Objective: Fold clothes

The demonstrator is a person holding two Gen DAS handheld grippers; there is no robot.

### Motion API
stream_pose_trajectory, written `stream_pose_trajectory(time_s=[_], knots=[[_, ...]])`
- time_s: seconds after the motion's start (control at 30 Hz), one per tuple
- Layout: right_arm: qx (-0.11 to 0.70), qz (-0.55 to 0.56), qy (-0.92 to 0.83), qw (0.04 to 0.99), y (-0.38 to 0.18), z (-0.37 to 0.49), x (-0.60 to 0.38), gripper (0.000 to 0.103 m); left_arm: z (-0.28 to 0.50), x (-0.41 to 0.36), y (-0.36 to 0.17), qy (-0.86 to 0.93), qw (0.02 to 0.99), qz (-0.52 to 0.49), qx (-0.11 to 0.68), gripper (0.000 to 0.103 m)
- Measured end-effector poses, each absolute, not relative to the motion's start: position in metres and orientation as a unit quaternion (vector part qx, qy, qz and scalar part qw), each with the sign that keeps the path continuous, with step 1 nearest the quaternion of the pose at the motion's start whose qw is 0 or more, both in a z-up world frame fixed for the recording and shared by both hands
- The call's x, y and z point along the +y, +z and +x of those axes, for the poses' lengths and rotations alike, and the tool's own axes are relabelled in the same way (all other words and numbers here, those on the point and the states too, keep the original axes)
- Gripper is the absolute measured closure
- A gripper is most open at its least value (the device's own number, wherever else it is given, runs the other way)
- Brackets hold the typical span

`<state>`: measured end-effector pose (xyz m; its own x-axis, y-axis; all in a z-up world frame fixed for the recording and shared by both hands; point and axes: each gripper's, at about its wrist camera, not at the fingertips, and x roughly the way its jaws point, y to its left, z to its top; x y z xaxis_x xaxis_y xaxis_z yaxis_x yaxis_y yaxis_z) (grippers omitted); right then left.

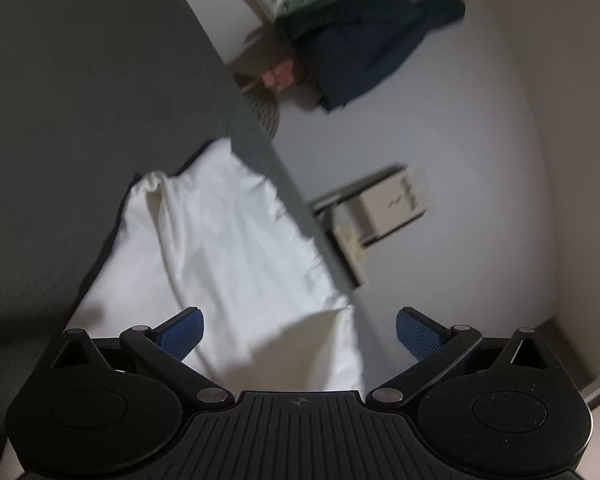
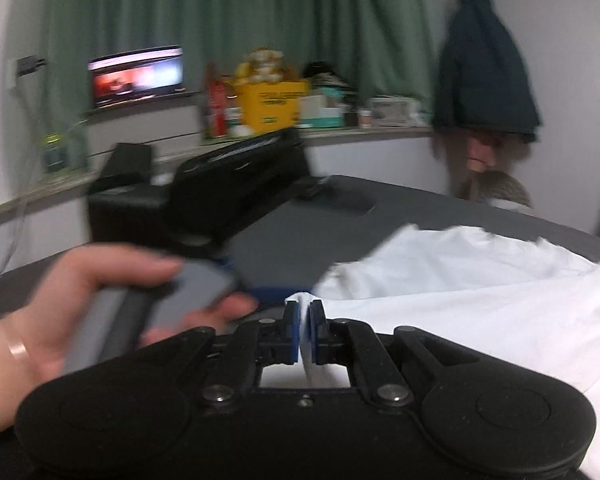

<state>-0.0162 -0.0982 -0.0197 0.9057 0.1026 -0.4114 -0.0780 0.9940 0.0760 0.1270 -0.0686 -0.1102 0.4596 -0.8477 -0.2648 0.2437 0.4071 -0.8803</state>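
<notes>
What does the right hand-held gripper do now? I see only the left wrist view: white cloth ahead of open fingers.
Observer: The right hand-held gripper is shut on a fold of the cloth.
Operator: Where is the hand that holds the left one?
Observer: The hand is just left of the right gripper in its view, above the dark surface, blurred.
Operator: Is anything else behind?
Observer: A lit screen stands on a shelf before the green curtain.
</notes>
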Motion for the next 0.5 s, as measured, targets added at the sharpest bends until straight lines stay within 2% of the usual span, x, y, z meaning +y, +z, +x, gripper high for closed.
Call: stream_pose_trajectory(time_s=[0.13, 0.17, 0.23, 0.3, 0.37, 0.5], knots=[[0.272, 0.034, 0.05, 0.961, -0.049, -0.006, -0.086, 0.095, 0.129, -0.067, -0.114, -0.362, 0.744, -0.419, 0.374, 0.0], [0.287, 0.038, 0.047, 0.956, -0.056, -0.004, -0.087, 0.091, 0.129, -0.069, -0.114, -0.363, 0.745, -0.413, 0.377, 0.0], [0.287, 0.085, 0.037, 0.953, -0.058, -0.006, -0.106, 0.077, 0.128, -0.075, -0.114, -0.372, 0.748, -0.396, 0.382, 0.0], [0.271, 0.149, 0.02, 0.951, -0.054, -0.012, -0.132, 0.049, 0.125, -0.083, -0.111, -0.39, 0.748, -0.376, 0.382, 0.0], [0.235, 0.235, -0.025, 0.943, -0.05, -0.022, -0.183, 0.034, 0.123, -0.092, -0.108, -0.411, 0.745, -0.36, 0.383, 0.0], [0.187, 0.367, -0.143, 0.9, -0.052, -0.031, -0.298, 0.034, 0.113, -0.122, -0.107, -0.457, 0.734, -0.301, 0.403, 0.0]])
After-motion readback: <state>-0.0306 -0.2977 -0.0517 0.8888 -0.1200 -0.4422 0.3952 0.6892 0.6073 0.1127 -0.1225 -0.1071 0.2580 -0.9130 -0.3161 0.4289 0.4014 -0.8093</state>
